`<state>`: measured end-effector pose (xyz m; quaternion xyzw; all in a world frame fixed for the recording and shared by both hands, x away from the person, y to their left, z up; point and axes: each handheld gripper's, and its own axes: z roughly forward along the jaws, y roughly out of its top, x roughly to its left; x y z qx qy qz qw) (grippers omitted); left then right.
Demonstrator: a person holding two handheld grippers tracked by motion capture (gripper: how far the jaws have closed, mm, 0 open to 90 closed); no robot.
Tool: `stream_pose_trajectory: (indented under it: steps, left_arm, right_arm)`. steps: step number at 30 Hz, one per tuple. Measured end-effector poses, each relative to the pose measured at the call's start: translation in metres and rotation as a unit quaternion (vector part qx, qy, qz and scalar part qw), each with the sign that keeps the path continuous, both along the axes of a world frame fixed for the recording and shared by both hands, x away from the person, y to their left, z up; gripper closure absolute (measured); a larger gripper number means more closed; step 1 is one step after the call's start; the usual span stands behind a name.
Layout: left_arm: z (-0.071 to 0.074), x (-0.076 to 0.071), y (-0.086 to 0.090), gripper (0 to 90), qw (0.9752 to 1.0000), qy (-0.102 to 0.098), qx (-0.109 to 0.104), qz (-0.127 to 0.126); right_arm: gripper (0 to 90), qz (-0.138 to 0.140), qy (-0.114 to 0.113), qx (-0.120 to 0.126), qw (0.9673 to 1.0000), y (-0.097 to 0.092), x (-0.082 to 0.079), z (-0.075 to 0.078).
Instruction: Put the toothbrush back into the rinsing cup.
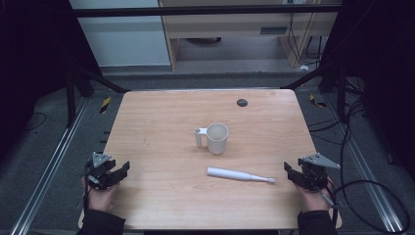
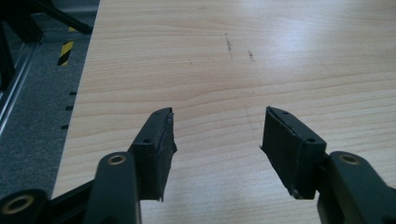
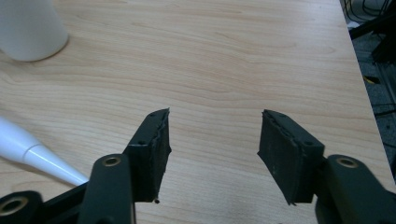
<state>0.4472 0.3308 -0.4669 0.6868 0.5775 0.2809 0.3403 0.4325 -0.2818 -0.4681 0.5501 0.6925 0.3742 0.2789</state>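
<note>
Scene: a wooden table [image 1: 161, 117] seen from above, a person's two hands at its near edge, each with a black two-jaw gripper.
Left gripper [image 1: 119, 171]: near the table's front left corner, jaws standing apart with bare wood between them; it holds nothing. Its own view [image 2: 217, 133] shows the same gap over plain tabletop.
Right gripper [image 1: 288, 171]: near the front right corner, jaws likewise spread and holding nothing; its own view [image 3: 214, 133] shows bare wood between the pads.
Electric toothbrush [image 1: 239, 175]: white, lying flat on the front half of the table, handle to the left, brush head pointing towards the right gripper; near that gripper but not touching it. Its tapered end shows at the left edge of the right gripper view [image 3: 32, 154].
Mug [image 1: 216, 138]: white, upright at the table's middle, handle to the left, just behind the toothbrush and apart from it.
Black disc [image 1: 242, 102]: small, set near the table's far edge.
</note>
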Motion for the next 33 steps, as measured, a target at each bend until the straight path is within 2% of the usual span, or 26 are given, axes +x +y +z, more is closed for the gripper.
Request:
stream_pose_trajectory:
  steps: [6, 8, 13, 21, 27, 33]
  left_arm:
    - [0.002, -0.002, 0.001, 45.4, 1.0, -0.001, 0.0, -0.001]
    - [0.002, -0.002, -0.001, 45.4, 1.0, 0.002, 0.0, -0.002]
    - [-0.001, 0.0, -0.003, 42.8, 0.9998, 0.004, 0.003, -0.018]
    - [-0.004, 0.003, -0.006, 42.1, 0.9996, 0.012, 0.006, -0.024]
    - [-0.004, 0.003, -0.008, 37.8, 0.9995, 0.015, 0.01, -0.026]
    - [-0.004, 0.004, -0.008, 33.6, 0.9996, 0.017, 0.011, -0.02]
  right_arm:
    - [48.7, 0.015, -0.001, 0.002, 0.9999, 0.006, -0.002, 0.003]
    - [54.8, 0.024, 0.004, 0.005, 0.9997, 0.01, -0.003, 0.004]
    - [60.9, 0.044, 0.007, 0.013, 0.9989, 0.02, -0.003, 0.008]
    - [69.6, 0.07, 0.006, 0.025, 0.9972, 0.036, -0.002, 0.013]
    - [77.0, 0.094, 0.004, 0.037, 0.9949, 0.054, 0.001, 0.018]
    - [83.3, 0.114, 0.009, 0.035, 0.9928, 0.073, 0.004, 0.017]
